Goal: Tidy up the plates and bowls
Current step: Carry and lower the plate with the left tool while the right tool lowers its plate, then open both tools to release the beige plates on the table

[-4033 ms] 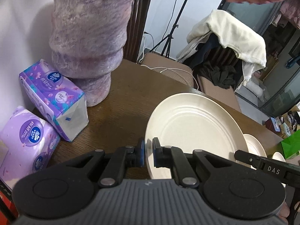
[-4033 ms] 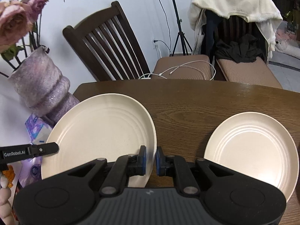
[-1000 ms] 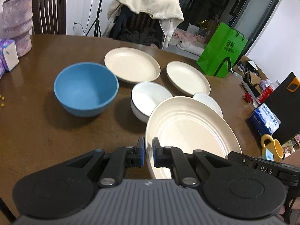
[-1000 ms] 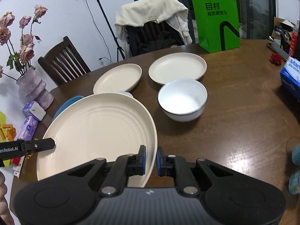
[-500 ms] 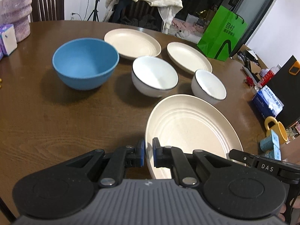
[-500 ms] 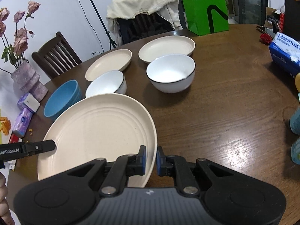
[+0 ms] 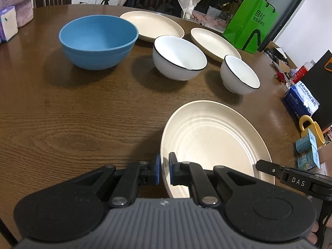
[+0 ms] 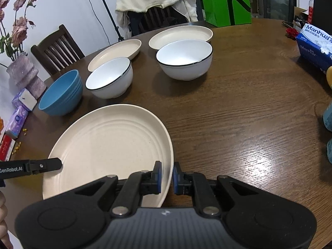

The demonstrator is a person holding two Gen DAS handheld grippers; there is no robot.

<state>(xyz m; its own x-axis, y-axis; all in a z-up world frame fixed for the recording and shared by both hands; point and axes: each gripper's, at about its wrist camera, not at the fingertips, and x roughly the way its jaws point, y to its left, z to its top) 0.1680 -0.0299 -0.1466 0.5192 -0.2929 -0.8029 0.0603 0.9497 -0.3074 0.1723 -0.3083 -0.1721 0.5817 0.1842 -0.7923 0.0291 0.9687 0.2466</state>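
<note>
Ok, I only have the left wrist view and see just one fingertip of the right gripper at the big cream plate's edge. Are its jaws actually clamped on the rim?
Observer: Yes. The right gripper has its jaws shut on the big cream plate, one pad on each face of the near right rim.
Operator: Good. Anything loose at the table's left edge, below where my view cuts off?
Observer: Small yellow bits lie scattered beside a purple tissue pack, and a red box sits nearer the edge.
</note>
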